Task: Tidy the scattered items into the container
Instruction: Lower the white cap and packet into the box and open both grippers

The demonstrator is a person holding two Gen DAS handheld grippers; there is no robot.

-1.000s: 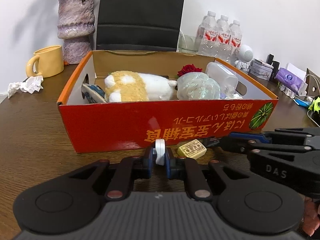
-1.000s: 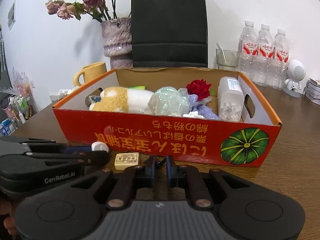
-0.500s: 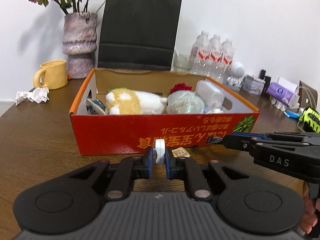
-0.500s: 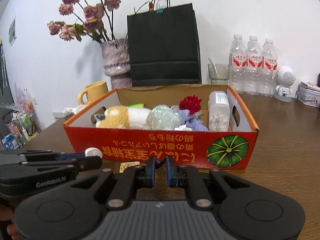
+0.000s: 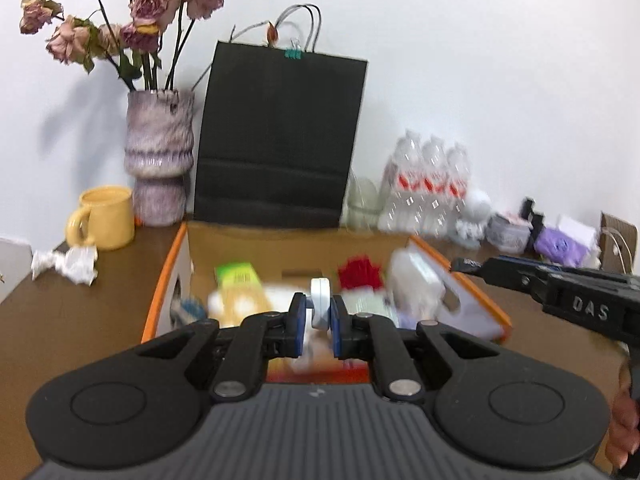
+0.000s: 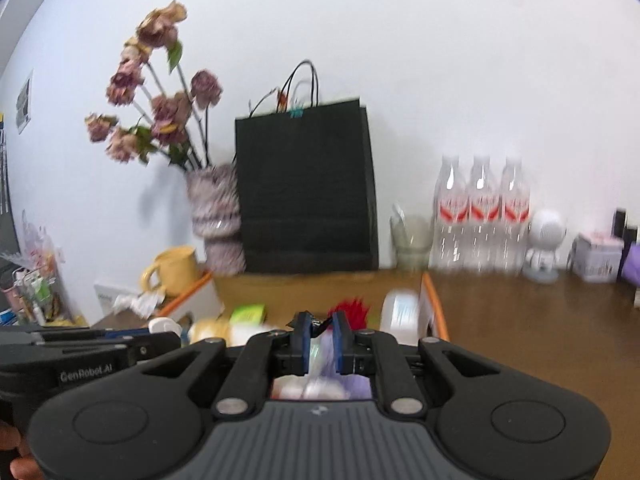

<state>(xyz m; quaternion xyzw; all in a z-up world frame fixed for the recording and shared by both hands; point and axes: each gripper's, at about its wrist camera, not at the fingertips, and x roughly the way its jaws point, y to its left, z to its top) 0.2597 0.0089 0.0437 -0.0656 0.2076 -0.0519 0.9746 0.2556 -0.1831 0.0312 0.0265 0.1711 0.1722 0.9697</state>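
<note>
The orange cardboard box (image 5: 165, 280) lies just ahead and below. Blurred inside it are a plush toy (image 5: 240, 300), a green packet (image 5: 236, 276), a red flower (image 5: 356, 274) and a clear tub (image 5: 416, 280). My left gripper (image 5: 320, 312) hangs over the box's front wall, shut on a small white round cap (image 5: 320, 300). My right gripper (image 6: 320, 332) is beside it at the same height, over the box's right half (image 6: 434, 304), shut on a small black thing (image 6: 316, 323) pinched at its pad tips. Each gripper shows in the other's view: the right gripper (image 5: 464, 266) and the left gripper (image 6: 160, 332).
Behind the box stand a black paper bag (image 5: 276, 140), a vase of dried flowers (image 5: 160, 168), a yellow mug (image 5: 106, 222) and crumpled tissue (image 5: 68, 264). Water bottles (image 6: 484, 216), a glass (image 6: 412, 240), a white figurine (image 6: 546, 240) and small packets line the back right.
Both grippers have risen from table level in front of the box to above its front wall, each keeping its grip. The small yellow item on the table has dropped out of view.
</note>
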